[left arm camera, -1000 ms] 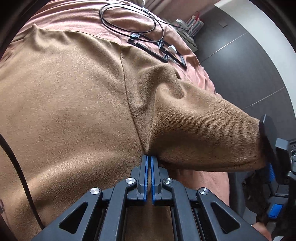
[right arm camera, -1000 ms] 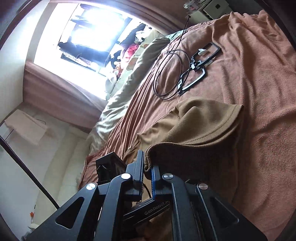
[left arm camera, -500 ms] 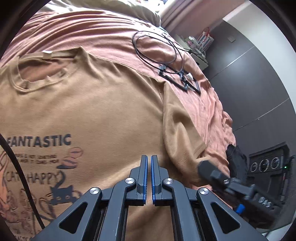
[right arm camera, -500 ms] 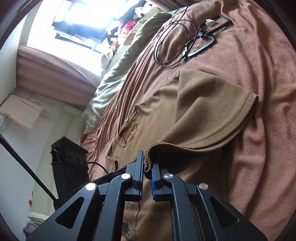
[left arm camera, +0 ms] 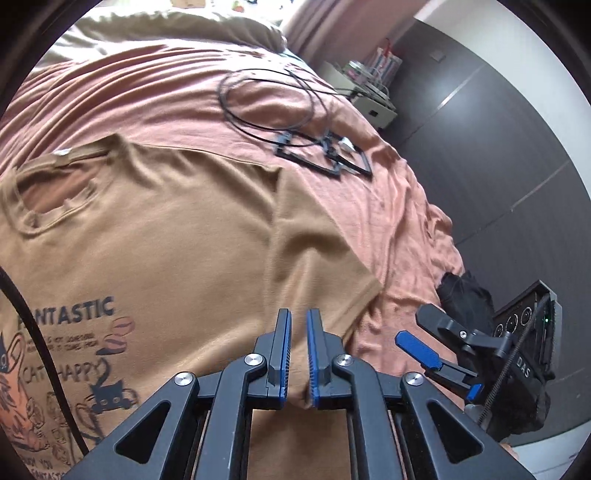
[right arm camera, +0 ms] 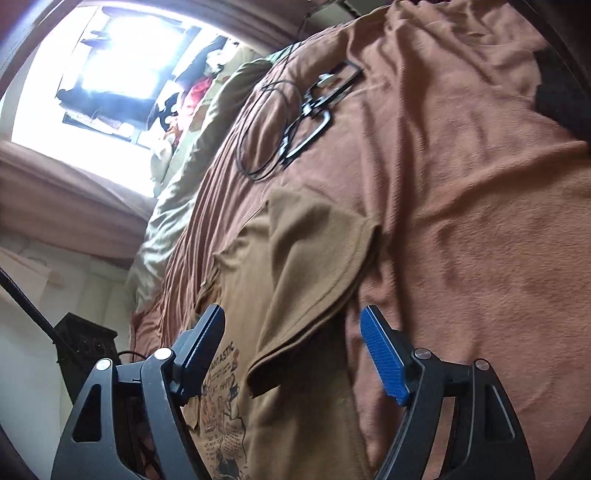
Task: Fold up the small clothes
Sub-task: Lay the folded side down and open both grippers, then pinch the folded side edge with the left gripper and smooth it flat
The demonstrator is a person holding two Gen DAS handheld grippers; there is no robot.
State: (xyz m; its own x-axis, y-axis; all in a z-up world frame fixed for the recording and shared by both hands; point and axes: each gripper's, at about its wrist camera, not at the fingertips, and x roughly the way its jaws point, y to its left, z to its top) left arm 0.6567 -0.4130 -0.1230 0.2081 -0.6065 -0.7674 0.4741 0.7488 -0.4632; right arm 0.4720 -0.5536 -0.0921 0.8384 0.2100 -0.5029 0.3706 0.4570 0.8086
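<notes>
A brown T-shirt [left arm camera: 177, 236] with a "FANTASTIC" cat print lies face up on the pink-brown bedspread [left arm camera: 399, 221]. My left gripper [left arm camera: 298, 325] hovers over the shirt's side below the right sleeve. Its jaws are opening, a narrow gap shows between the blue pads, and nothing is in it. My right gripper [right arm camera: 293, 325] has its jaws opening wide. The loose sleeve [right arm camera: 314, 251] lies between and beyond its fingers, and the pads do not touch it. In the left wrist view the right gripper [left arm camera: 421, 332] stands just off the sleeve's hem.
A coiled black cable [left arm camera: 266, 99] and a black frame [left arm camera: 325, 158] lie on the bed beyond the shirt. An olive duvet [left arm camera: 166, 26] is at the head end. A dark wardrobe [left arm camera: 498, 129] and a black device with dials [left arm camera: 524, 321] stand beside the bed.
My right gripper let go of the sleeve hem and opened wide; the sleeve dropped onto the bed. My left gripper released the shirt, rose and has parted slightly.
</notes>
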